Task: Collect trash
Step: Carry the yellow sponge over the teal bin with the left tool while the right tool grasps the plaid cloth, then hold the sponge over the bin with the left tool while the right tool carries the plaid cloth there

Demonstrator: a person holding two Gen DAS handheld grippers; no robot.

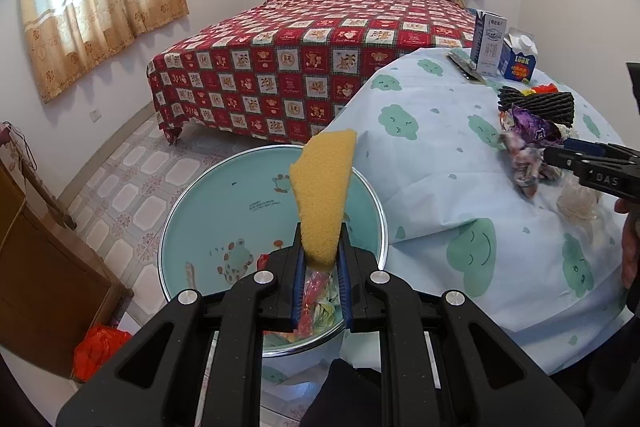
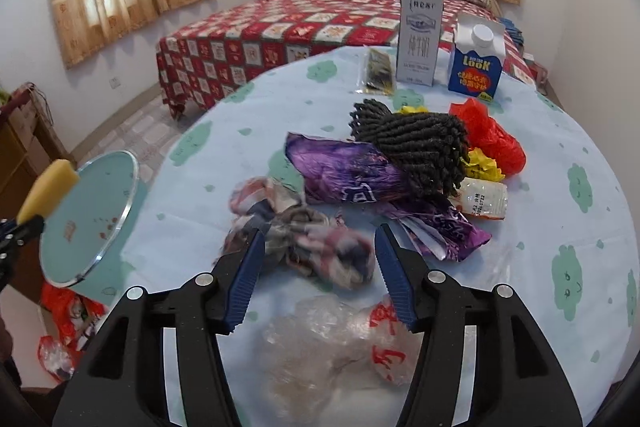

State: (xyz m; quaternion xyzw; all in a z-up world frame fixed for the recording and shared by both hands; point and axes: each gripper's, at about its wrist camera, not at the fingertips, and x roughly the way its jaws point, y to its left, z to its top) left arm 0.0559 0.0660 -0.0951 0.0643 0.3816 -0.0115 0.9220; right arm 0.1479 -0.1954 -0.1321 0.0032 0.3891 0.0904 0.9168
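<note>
Sponge over the basin, wrapper between open jaws.
My left gripper [image 1: 322,259] pinches the yellow sponge [image 1: 323,195] above the basin [image 1: 200,203]; my right gripper [image 2: 320,259] gapes around a blurred, possibly loose crumpled wrapper [image 2: 316,243] near the table's [image 2: 560,227] left edge.

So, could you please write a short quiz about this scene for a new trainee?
1. True or false: the left gripper is shut on the yellow sponge.
2. What lies between the open fingers of the right gripper? A) the blue carton B) the crumpled patterned wrapper C) the red bag
3. Fill in: the two cartons stand at the table's ___ edge, toward the bed.

Key:
1. True.
2. B, the crumpled patterned wrapper.
3. Far; see the white carton and blue carton.
</note>
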